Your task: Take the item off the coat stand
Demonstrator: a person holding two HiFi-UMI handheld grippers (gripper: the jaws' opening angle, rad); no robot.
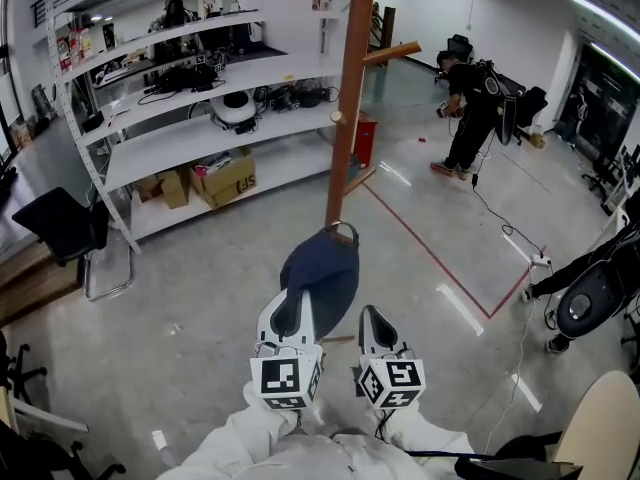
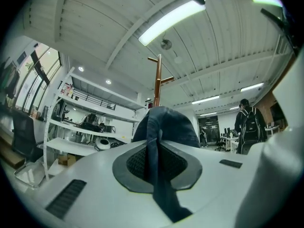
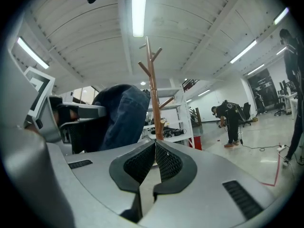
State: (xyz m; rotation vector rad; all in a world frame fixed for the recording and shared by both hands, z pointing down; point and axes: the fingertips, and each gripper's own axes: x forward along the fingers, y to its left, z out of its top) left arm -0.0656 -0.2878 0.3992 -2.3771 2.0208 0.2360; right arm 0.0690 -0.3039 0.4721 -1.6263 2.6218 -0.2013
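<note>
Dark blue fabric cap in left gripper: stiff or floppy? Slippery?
Probably floppy: the dark blue fabric cap folds into a thin pleat between the left gripper's pads. Likely light: one pinch carries it. Textured pads probably limit slip.

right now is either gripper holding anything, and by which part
The left gripper is shut on the dark blue cap, pinching a fold of fabric at its near edge. The right gripper is shut with nothing in it.

Bright overhead strip lights (image 2: 173, 20), glossy floor (image 1: 250, 228) glare, fisheye edges.
</note>
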